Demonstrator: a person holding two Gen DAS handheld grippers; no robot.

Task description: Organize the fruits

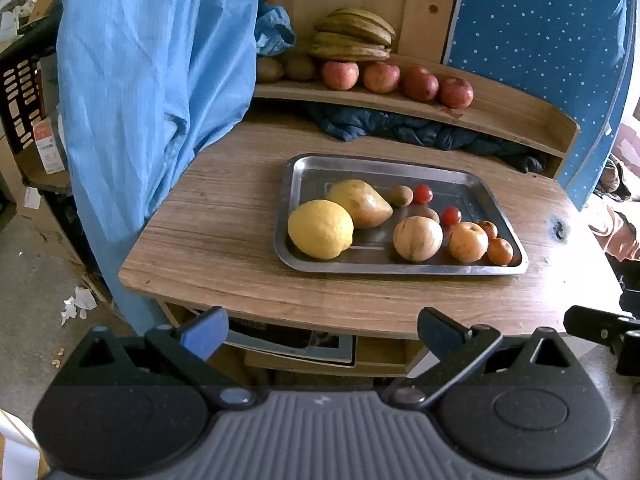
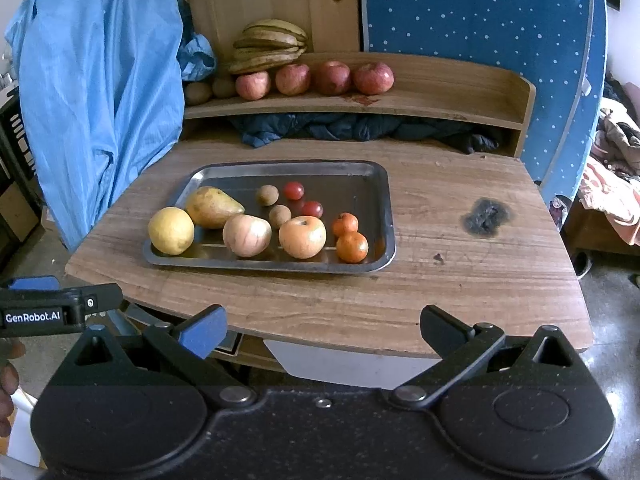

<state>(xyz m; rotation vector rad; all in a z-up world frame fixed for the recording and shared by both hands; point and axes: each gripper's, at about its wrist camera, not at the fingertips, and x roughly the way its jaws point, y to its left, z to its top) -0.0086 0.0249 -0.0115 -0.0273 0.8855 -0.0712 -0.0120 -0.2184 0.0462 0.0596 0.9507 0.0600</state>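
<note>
Both my claws hang wide apart and empty at the near edge of the table, fruit tray ahead at twelve o'clock.

My left gripper (image 1: 320, 332) and right gripper (image 2: 322, 330) each have their jaws spread, gripping nothing. On the wooden table (image 2: 440, 280) the steel tray (image 2: 384, 200) holds a lemon (image 2: 171, 231) at its nine o'clock corner, a pear (image 2: 212, 207) touching it at about one o'clock, then two pale apples (image 2: 247, 236), two small oranges (image 2: 352, 247) at three o'clock, two kiwis (image 2: 267, 195) and two cherry tomatoes (image 2: 294, 190) toward the middle. Beyond, on the shelf (image 2: 460, 92), four red apples (image 2: 332, 77) sit in a row, bananas (image 2: 270, 46) behind them at eleven o'clock.
</note>
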